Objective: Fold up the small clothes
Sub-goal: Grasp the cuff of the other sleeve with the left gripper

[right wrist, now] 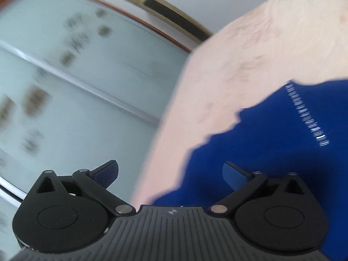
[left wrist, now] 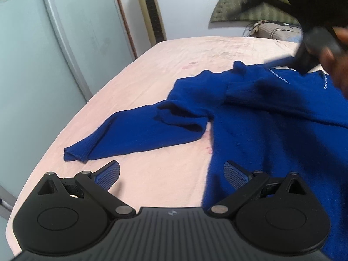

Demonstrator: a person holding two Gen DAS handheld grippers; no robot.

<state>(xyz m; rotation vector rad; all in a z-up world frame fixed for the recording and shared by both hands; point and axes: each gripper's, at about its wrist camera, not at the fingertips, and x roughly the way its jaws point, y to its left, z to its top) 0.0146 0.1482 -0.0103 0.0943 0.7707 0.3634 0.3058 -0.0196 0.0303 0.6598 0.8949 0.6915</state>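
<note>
Sweater look: a deep blue knitted sweater (left wrist: 250,108) lies spread on a pale pink bedsheet (left wrist: 152,76); one long sleeve (left wrist: 134,134) stretches flat toward the left with its ribbed cuff (left wrist: 75,153) nearest the bed edge, and a line of small white stitches (left wrist: 279,76) runs by the neckline.
Left gripper: the left gripper (left wrist: 171,174) has its two blue-padded fingers (left wrist: 108,174) spread wide, nothing between them; its left finger hangs over bare sheet and its right finger is over the sweater's lower body, contact not clear.
Sweater to left gripper: the cuff lies just ahead of the left finger, the sleeve runs ahead and rightward, and the body fills the space ahead and to the right.
Right gripper, own view: the right gripper (right wrist: 170,174) is also spread wide and empty; the picture is smeared by motion, its right finger is over blue knit and its left finger is out past the bed edge.
Sweater to right gripper: the cloth lies ahead and to the right, with the white stitches farther ahead on the right.
Far right, left view: a blurred dark gripper body and part of a hand (left wrist: 339,63) sit above the sweater's collar.
Beyond the bed: a pale glass sliding door (left wrist: 32,65), a gold tower fan (left wrist: 152,10), and a cushion (left wrist: 239,6) against the wall.
</note>
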